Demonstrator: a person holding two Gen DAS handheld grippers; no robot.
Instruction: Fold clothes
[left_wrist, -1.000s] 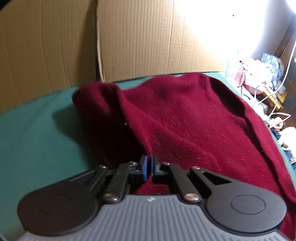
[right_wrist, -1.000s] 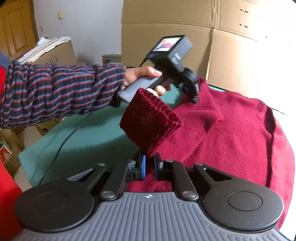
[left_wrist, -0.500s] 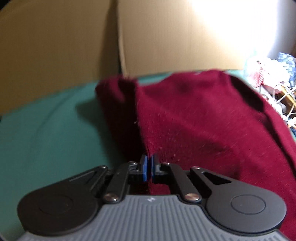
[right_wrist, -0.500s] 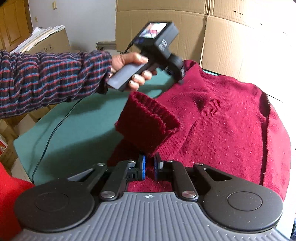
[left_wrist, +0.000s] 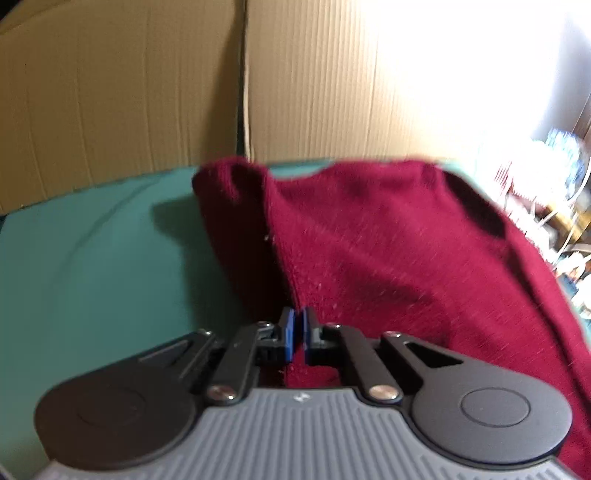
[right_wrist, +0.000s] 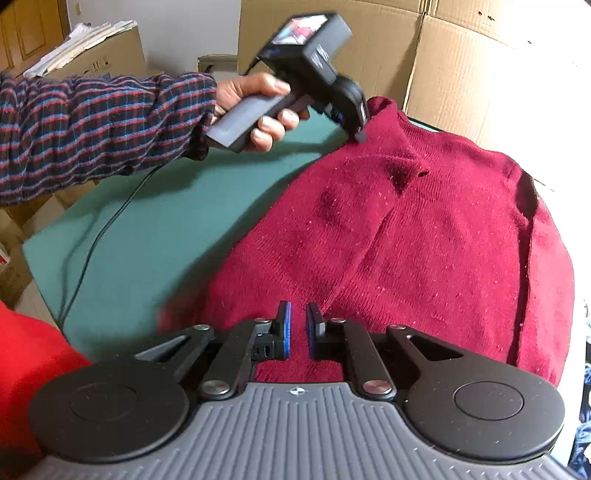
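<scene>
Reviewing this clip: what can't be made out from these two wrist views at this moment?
- Left wrist view: motion blur softens the maroon sweater; the left gripper body hides the fabric below its pads.
- Right wrist view: the right gripper body covers the sweater's near hem; the frame edge cuts its right side.
- Right wrist view: the left gripper's fingertips are blurred and hidden behind its body at the sweater's far corner.
- Left wrist view: glare washes out the cardboard box.

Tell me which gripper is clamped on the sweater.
The left gripper: pads pinched on the sweater. The right gripper stands open, pads apart, holding nothing.
</scene>
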